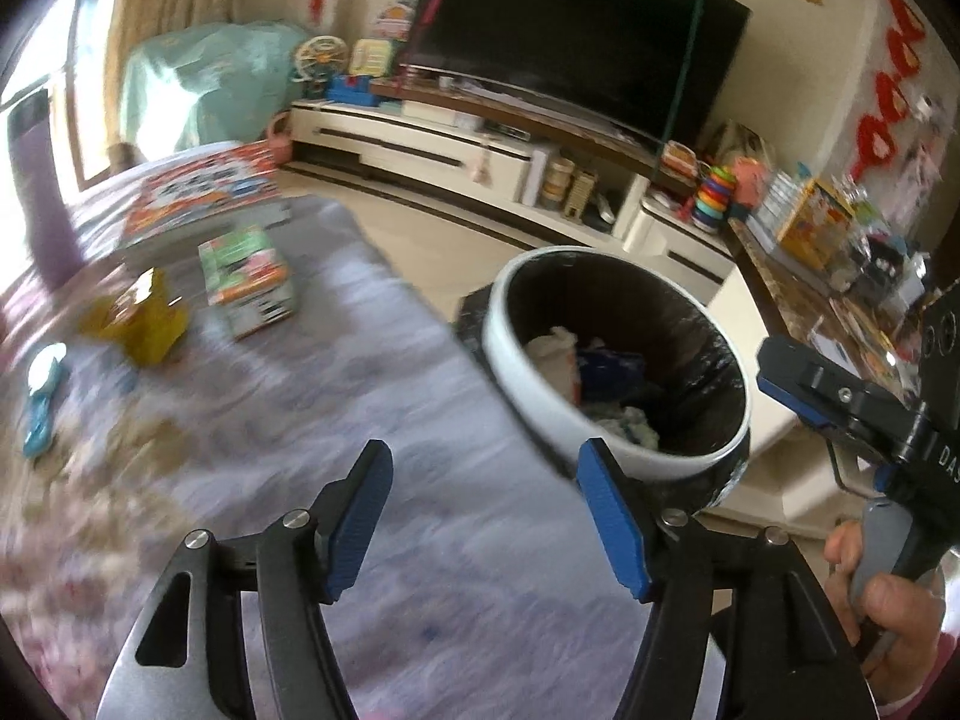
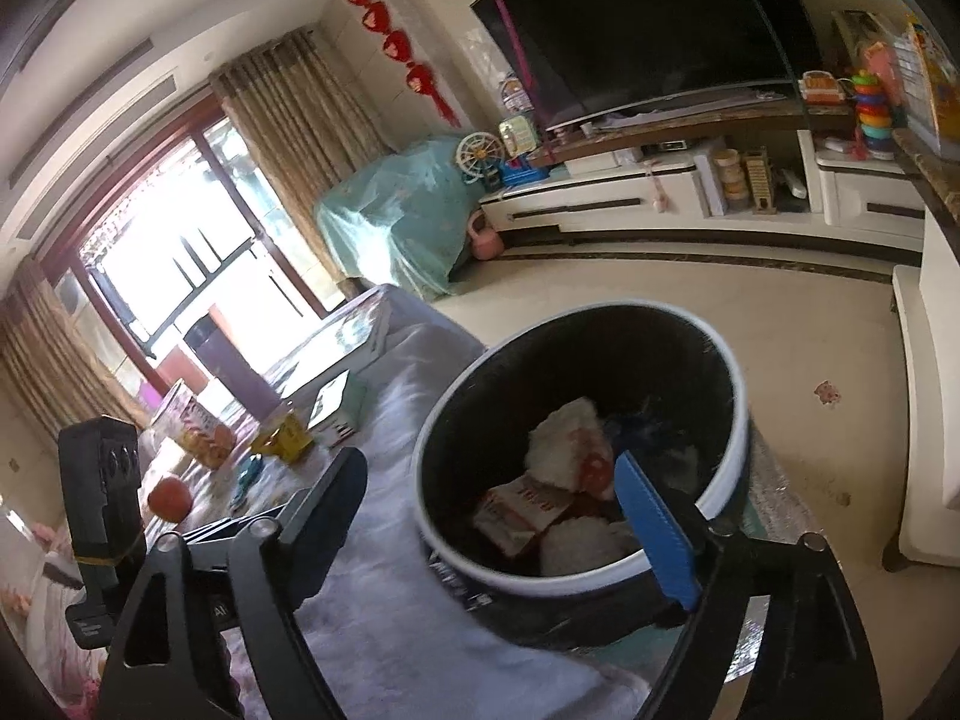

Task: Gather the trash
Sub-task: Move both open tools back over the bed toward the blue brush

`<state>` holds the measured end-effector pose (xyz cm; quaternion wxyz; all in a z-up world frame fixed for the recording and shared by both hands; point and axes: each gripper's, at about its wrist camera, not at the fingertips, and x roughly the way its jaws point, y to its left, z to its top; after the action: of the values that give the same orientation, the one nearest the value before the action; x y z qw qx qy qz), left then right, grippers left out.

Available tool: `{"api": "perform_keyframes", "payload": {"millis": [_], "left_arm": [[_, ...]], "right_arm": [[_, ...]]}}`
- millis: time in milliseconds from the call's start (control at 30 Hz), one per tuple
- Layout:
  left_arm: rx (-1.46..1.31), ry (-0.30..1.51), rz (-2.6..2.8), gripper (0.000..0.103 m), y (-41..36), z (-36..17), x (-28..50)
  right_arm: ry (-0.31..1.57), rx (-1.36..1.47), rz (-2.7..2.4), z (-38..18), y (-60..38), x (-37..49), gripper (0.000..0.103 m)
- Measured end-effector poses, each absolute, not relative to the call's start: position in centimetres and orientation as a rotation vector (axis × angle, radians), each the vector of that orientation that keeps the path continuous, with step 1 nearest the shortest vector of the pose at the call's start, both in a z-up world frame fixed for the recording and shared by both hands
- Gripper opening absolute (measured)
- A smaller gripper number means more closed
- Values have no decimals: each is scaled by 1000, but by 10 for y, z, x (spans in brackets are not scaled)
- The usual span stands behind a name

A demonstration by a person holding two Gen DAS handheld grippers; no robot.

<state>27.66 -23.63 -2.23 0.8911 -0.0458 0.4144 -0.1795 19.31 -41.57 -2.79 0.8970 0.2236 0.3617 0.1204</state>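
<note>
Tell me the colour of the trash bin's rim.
White, ringing a black liner; the trash bin rim shows best in the right wrist view.

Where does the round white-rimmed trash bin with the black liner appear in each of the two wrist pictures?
Left wrist view: the round white-rimmed trash bin with the black liner sits right of centre, beside the cloth-covered table's edge.
Right wrist view: the bin is at lower centre, behind the right claw.
Shared landmark: the large black television screen at the top.
</note>
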Motion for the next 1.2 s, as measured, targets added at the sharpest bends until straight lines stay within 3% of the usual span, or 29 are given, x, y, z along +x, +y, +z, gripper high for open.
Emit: {"api": "perform_keyframes", "payload": {"millis": [633, 1200], "left_arm": [[-262, 832, -116, 68, -102, -21, 192], [-302, 829, 13, 69, -43, -25, 202]], "right_arm": [[814, 371, 395, -35, -309, 179, 92], [883, 350, 494, -54, -247, 192, 92]]}}
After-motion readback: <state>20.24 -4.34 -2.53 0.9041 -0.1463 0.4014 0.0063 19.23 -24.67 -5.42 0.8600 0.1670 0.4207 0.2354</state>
